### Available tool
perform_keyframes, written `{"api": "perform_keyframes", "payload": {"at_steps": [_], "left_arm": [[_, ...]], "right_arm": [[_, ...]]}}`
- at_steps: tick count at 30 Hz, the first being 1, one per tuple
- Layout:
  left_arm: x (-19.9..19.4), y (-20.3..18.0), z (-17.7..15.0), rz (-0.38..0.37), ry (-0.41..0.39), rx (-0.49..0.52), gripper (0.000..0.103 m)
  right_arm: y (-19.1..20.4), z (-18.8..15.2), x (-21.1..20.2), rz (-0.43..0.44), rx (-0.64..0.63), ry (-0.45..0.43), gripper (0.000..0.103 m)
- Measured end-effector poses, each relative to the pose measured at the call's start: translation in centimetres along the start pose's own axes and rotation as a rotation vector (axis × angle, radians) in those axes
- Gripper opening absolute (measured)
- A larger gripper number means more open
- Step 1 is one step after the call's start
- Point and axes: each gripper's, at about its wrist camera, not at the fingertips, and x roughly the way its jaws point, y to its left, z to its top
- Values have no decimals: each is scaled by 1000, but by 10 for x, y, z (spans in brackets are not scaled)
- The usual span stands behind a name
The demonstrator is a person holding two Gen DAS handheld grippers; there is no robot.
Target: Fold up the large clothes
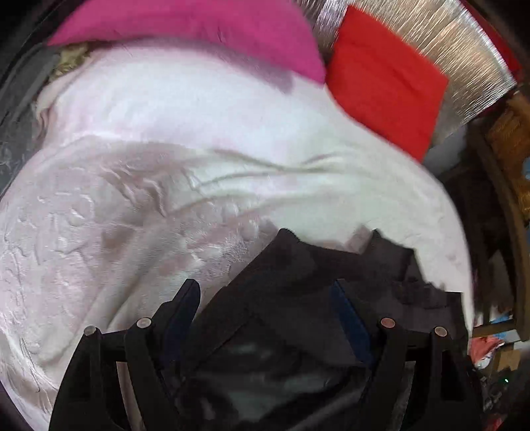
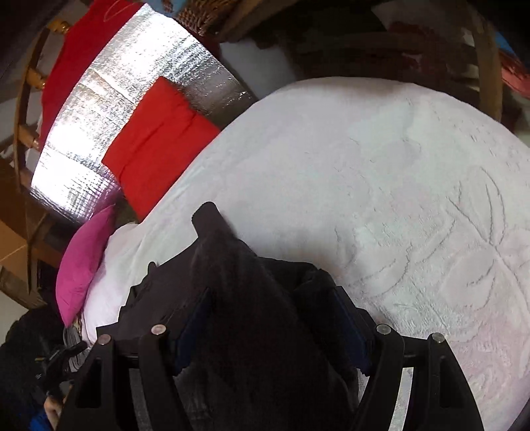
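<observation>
A black garment [image 1: 298, 298] lies bunched on a white embossed blanket [image 1: 165, 165]. In the left wrist view my left gripper [image 1: 265, 298] has its jaws wide apart, with the black cloth lying between the fingers [image 1: 185, 305]. In the right wrist view my right gripper [image 2: 271, 305] also has its jaws apart, with a thick fold of the black garment [image 2: 238, 281] running up between them and over the blanket [image 2: 364, 165]. Whether either gripper pinches the cloth is hidden by the cloth itself.
A pink pillow [image 1: 198, 30] and a red cloth [image 1: 384, 86] lie at the blanket's far side, against a silver foil mat [image 1: 447, 49]. All three also show in the right wrist view: pillow [image 2: 82, 262], red cloth [image 2: 159, 139], mat [image 2: 116, 99]. Wooden furniture [image 2: 487, 49] stands beyond the bed.
</observation>
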Motion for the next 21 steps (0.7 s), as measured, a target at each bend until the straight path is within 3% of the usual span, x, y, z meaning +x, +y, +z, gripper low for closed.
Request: {"api": "perform_keyframes", "payload": {"at_steps": [2, 4, 6, 8, 9, 11, 12, 16, 19, 21], "left_arm": [[15, -11, 0, -2, 53, 35, 82], [21, -17, 0, 51, 55, 78, 81], [27, -18, 0, 57, 62, 86, 74], [32, -19, -1, 101, 65, 106, 49], [33, -20, -3, 121, 61, 120, 43], [31, -21, -5, 130, 43, 138, 12], [29, -21, -6, 127, 35, 138, 9], [17, -29, -12, 154, 5, 169, 7], [10, -32, -5, 111, 3, 169, 8], [13, -32, -1, 79, 39, 145, 33]], "right_arm": [[2, 1, 2, -2, -3, 11, 77], [3, 2, 4, -14, -14, 23, 77], [0, 2, 9, -17, -2, 38, 77], [-4, 3, 12, -14, 21, 59, 77], [-7, 3, 12, -15, 28, 67, 77], [-12, 5, 14, -19, 47, 83, 77], [-15, 5, 17, -18, 60, 98, 77], [-21, 2, 22, -15, 94, 124, 77], [-19, 1, 23, -26, 86, 124, 77], [-18, 0, 23, -25, 89, 129, 77]]}}
